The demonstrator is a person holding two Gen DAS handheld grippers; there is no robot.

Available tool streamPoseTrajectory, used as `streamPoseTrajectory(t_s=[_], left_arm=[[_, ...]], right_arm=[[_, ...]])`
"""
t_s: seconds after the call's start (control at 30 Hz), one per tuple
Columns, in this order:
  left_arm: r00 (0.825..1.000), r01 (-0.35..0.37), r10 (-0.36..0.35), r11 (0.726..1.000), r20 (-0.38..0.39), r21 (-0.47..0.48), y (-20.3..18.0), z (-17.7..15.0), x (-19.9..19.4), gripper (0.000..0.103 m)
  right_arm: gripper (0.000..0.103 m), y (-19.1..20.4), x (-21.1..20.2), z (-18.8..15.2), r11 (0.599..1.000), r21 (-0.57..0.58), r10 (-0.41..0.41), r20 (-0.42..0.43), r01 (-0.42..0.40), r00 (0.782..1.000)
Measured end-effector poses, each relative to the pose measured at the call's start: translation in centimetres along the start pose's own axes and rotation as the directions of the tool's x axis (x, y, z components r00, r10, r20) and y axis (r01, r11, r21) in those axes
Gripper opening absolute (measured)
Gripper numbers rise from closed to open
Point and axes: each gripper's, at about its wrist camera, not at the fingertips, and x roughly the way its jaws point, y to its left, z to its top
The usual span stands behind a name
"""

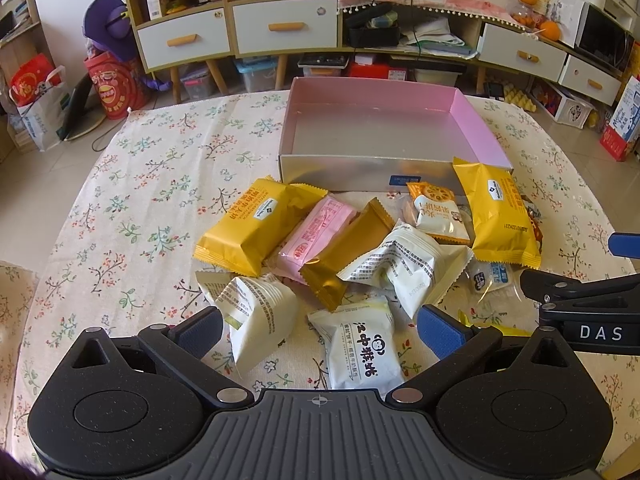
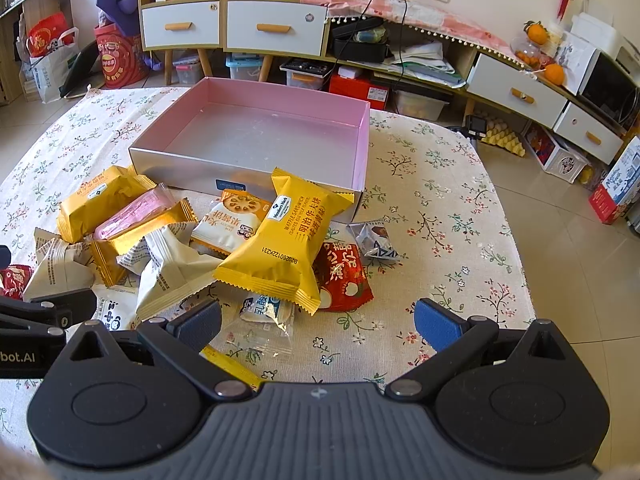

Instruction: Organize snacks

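Snacks heaped on the floral worktop (image 1: 132, 184), just near of the empty pink-lined box (image 1: 384, 128): two yellow waffle packs (image 1: 244, 228) (image 2: 280, 240), pink bar (image 1: 316, 236), gold bar (image 1: 348, 252), white crumpled packs (image 1: 404, 264). Red packet (image 2: 344, 276) half hidden under the right yellow pack. Small clear sachet (image 2: 268, 316) print unreadable. Left gripper (image 1: 320, 330) spread wide, holding nothing. Right gripper (image 2: 318, 322) likewise spread, empty, near the pile.
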Motion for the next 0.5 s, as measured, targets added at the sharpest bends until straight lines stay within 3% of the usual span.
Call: streamPoseTrajectory(t_s=[0.5], left_arm=[[1.000,0.000,0.000,1.000,-0.002,0.000,0.02,0.00,0.03,0.103]], right_arm=[[0.103,0.09,0.09,-0.03,1.000,-0.006,-0.002,-0.004,0.002,1.000]])
